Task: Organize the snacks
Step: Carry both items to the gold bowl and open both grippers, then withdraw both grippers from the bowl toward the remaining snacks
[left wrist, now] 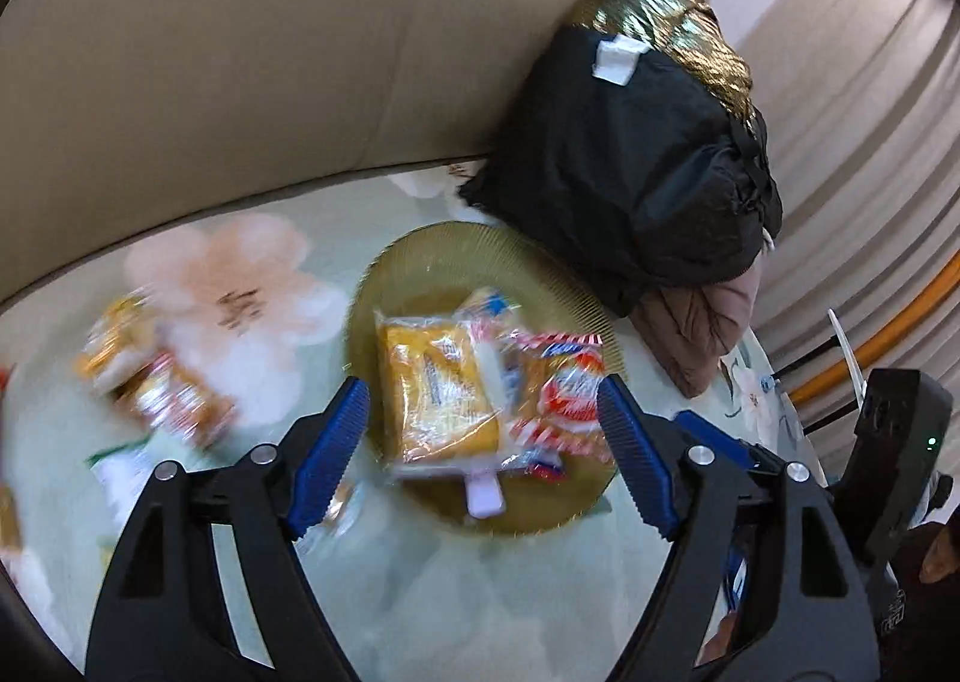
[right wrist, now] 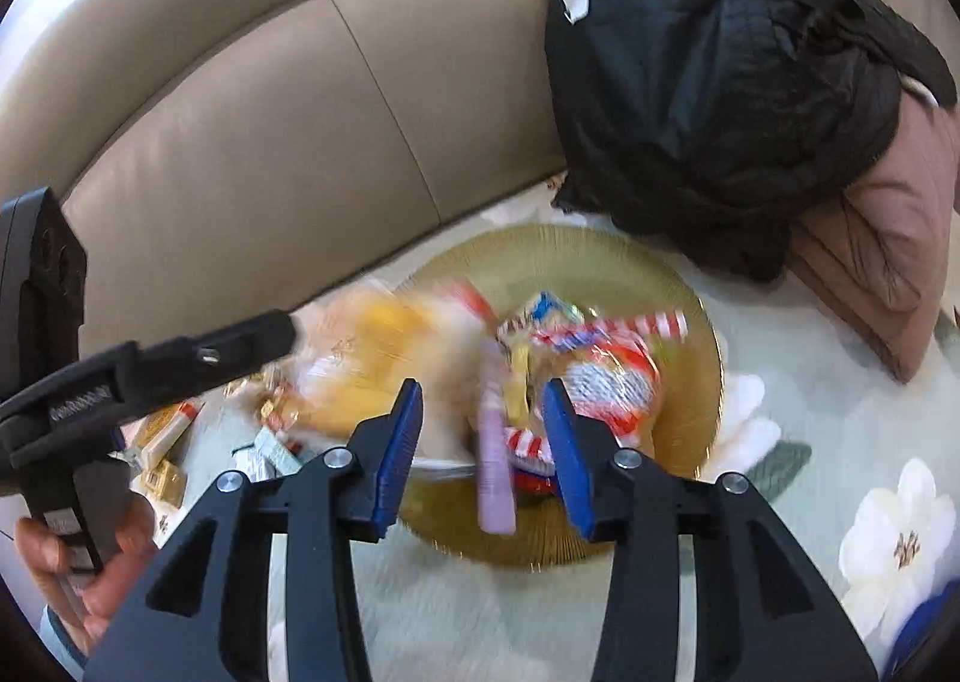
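A gold ribbed plate (left wrist: 432,256) (right wrist: 690,382) lies on the flowered sofa cover and holds several snack packets: a yellow packet (left wrist: 438,382), a red and white striped packet (left wrist: 564,388) (right wrist: 606,382) and a small lilac bar (left wrist: 483,493) (right wrist: 495,472). My left gripper (left wrist: 483,430) is open just above the plate's near side, empty. My right gripper (right wrist: 483,442) is open over the plate's near edge, with the lilac bar between its fingers but not gripped. More packets (left wrist: 156,382) (right wrist: 162,436) lie loose to the left of the plate.
A beige leather sofa back (left wrist: 270,51) (right wrist: 270,111) rises behind the plate. A black jacket over a gold cushion (left wrist: 630,153) (right wrist: 720,81) and a pink-brown garment (right wrist: 888,238) crowd the right. The left gripper's body (right wrist: 120,376) and the hand holding it show in the right wrist view.
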{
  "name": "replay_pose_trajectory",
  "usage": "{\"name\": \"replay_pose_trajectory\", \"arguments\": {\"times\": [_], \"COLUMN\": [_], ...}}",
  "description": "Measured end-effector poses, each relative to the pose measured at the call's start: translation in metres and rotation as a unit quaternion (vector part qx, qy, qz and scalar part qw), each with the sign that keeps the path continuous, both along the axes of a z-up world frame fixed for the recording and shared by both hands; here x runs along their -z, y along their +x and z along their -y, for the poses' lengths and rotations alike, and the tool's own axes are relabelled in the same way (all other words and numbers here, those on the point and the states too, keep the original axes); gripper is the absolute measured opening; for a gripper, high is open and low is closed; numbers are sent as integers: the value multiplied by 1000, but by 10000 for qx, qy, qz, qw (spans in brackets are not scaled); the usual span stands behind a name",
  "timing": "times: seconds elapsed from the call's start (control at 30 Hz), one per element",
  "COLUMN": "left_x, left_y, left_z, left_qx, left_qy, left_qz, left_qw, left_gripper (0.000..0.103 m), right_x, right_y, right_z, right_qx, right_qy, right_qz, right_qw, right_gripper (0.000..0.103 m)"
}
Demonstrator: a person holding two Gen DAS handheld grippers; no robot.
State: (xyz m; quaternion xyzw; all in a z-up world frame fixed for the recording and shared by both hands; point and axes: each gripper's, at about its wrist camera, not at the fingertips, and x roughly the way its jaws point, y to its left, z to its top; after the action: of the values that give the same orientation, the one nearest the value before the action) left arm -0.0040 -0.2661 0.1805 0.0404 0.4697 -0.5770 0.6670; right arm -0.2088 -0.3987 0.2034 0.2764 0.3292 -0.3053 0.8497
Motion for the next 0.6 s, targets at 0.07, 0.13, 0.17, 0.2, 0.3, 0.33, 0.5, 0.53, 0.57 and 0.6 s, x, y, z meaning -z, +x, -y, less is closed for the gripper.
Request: {"name": "replay_pose_trajectory", "arguments": {"times": [0.07,0.13,0.17,0.2,0.3,0.33,0.5,0.53,0.57,0.6], "left_x": [-5,-14,-19,-23,-33,-34,-27,-23,-19,-11], "left_y": [6,8,7,6,5,5,6,5,5,7], "left_z": [-30,-69,-94,-113,-186,-212,-320,-333,-344,-355], "left_qx": [-115,-339,-494,-623,-1035,-1216,-2337,-2552,-2685,-2783], "left_qy": [-10,2,-10,-50,-79,13,260,296,360,473], "left_qz": [75,306,489,598,765,883,1223,1312,1337,1313], "left_qw": [9999,9990,9976,9963,9916,9886,9642,9575,9533,9503], "left_gripper": [78,78,79,82,91,91,100,100,100,100], "right_x": [1,-1,-4,-7,-16,-19,-17,-15,-12,-9], "right_y": [-9,-19,-22,-25,-25,-22,12,17,22,25], "right_z": [-12,-30,-40,-50,-89,-107,-174,-183,-197,-205], "right_qx": [-19,-117,-163,-221,-521,-682,-1176,-1225,-1274,-1305], "right_qy": [36,85,101,120,164,168,-257,-387,-582,-697], "right_qz": [-36,-34,9,64,234,270,-148,-214,-292,-297], "right_qw": [10000,9999,9998,9997,9982,9972,9926,9915,9897,9886], "right_gripper": [49,56,62,65,77,82,87,90,95,98]}}
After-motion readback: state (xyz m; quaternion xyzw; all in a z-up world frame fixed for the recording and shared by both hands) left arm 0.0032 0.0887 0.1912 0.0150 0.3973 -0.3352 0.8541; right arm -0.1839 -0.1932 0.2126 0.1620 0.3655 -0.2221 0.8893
